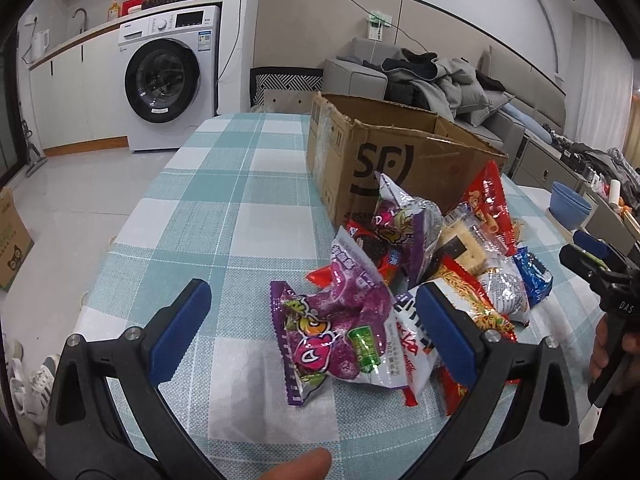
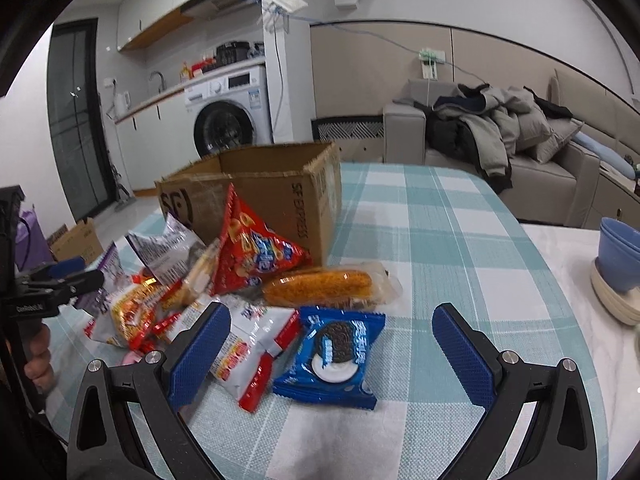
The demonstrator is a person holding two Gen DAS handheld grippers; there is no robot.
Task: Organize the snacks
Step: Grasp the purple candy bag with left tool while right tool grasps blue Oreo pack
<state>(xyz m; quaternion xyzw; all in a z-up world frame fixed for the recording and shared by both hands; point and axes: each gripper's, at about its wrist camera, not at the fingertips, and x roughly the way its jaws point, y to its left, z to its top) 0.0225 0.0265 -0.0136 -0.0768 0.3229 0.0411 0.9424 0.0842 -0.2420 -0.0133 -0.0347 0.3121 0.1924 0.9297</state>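
Note:
A pile of snack packets lies on the checked tablecloth [image 1: 248, 184] in front of an open cardboard box [image 1: 400, 160]. My left gripper [image 1: 312, 304] is open, its jaws either side of a purple snack bag [image 1: 332, 340] without touching it. My right gripper [image 2: 332, 328] is open around a blue Oreo packet [image 2: 332, 352] lying flat. A red triangular chip bag [image 2: 252, 248] and an orange bread roll packet [image 2: 320, 286] lie behind it, by the box [image 2: 272, 196]. Each gripper shows in the other's view, the right one at the far right [image 1: 592, 256] and the left one at the far left [image 2: 64, 276].
Stacked blue bowls [image 2: 620, 256] on white plates stand at the table's right edge. A sofa with piled coats [image 2: 492, 128] is behind the table. A washing machine [image 1: 168, 76] and counter stand at the back left. Shoes [image 1: 32, 376] and a carton [image 1: 12, 236] are on the floor.

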